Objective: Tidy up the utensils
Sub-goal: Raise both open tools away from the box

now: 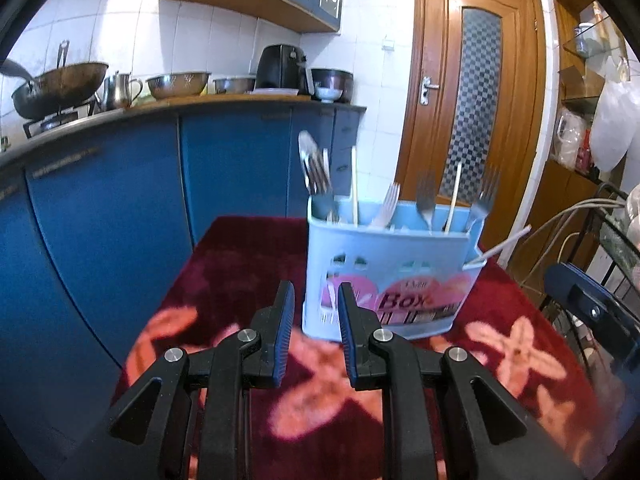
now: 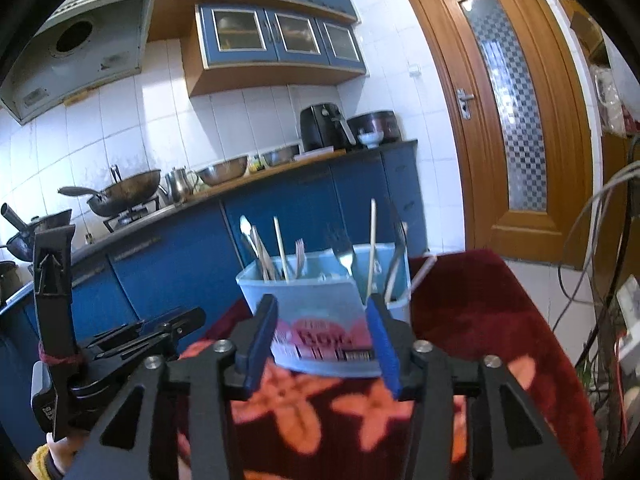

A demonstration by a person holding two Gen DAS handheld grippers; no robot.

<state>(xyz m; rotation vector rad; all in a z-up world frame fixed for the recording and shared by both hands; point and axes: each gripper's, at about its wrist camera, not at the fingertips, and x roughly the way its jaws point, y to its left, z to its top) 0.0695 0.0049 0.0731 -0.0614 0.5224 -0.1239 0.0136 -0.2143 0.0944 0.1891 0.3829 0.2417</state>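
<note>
A light blue utensil holder [image 1: 394,276] with a pink label stands on the dark red floral cloth [image 1: 224,280]. It holds several forks [image 1: 425,196], a spoon [image 1: 310,160] and chopsticks [image 1: 354,184], all upright; one chopstick [image 1: 506,246] leans out to the right. My left gripper [image 1: 316,296] is open and empty just in front of the holder's left corner. In the right wrist view the holder [image 2: 320,300] stands ahead, and my right gripper [image 2: 320,312] is open and empty in front of it. The left gripper's body [image 2: 132,344] shows at the left.
Blue kitchen cabinets [image 1: 120,208] with a counter carrying a wok [image 1: 60,88], metal bowls [image 1: 178,84] and an air fryer [image 1: 282,66] run behind the table. A wooden door [image 1: 476,92] is at the back right. A chair [image 1: 592,308] and cables [image 2: 592,248] stand to the right.
</note>
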